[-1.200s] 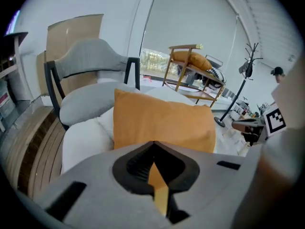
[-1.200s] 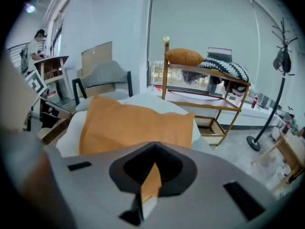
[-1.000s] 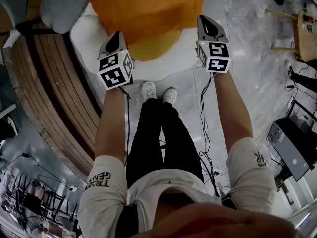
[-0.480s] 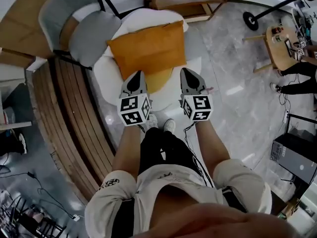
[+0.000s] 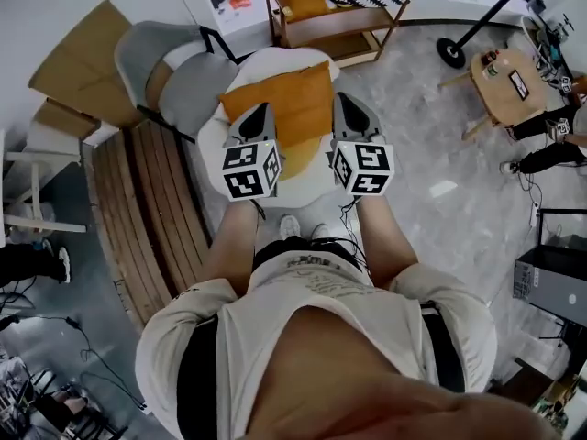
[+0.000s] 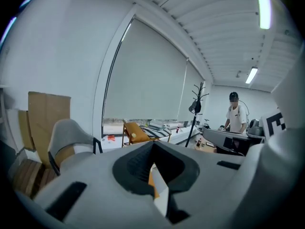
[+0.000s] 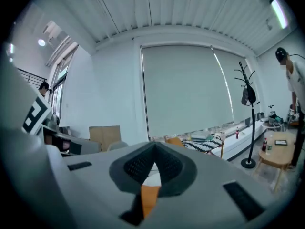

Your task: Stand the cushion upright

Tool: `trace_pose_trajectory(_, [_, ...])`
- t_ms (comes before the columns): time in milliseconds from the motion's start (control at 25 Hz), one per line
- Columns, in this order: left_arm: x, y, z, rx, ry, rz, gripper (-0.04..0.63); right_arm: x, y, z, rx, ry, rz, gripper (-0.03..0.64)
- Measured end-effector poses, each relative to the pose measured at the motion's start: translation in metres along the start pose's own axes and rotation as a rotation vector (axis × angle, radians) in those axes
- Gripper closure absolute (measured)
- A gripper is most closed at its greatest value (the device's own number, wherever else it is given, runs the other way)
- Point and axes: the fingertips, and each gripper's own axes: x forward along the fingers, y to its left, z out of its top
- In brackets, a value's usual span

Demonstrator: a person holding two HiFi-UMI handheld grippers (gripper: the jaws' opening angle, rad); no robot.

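The left hand-held gripper (image 5: 260,110) has its jaws pressed together with nothing clamped between them. Through the small gap below its pads only a sliver of orange and white shows, from farther off. The right hand-held gripper (image 5: 343,99) is likewise closed and empty, with the same orange strip visible beneath its pads. Both are held side by side, apart from each other, above the seat and pointing away from the person.

Under and between them, the orange cushion (image 5: 282,106) sits on a round white seat (image 5: 275,58). It reaches from near the seat's far edge toward its middle, with one corner close to the left edge. Its broad face shows to the head view; whether it leans or lies flat I cannot tell. A paler yellow-orange patch (image 5: 298,161) shows toward the seat's near edge.

A grey chair (image 5: 160,62) stands just left of the seat, and a slatted wooden bench (image 5: 156,209) runs along the left.
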Motion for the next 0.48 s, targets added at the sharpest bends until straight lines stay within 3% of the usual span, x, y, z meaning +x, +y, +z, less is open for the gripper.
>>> trace_pose_trajectory(240, [-0.023, -0.043, 0.082, 0.07, -0.116, -0.034, 0.575, -0.022, -0.009, 0.077, 0.004, -0.095, -0.02, 0.589])
trace_pose_trajectory(480, [-0.026, -0.079, 0.119, 0.121, -0.168, -0.085, 0.575, -0.036, -0.008, 0.111, -0.028, -0.142, -0.008, 0.591])
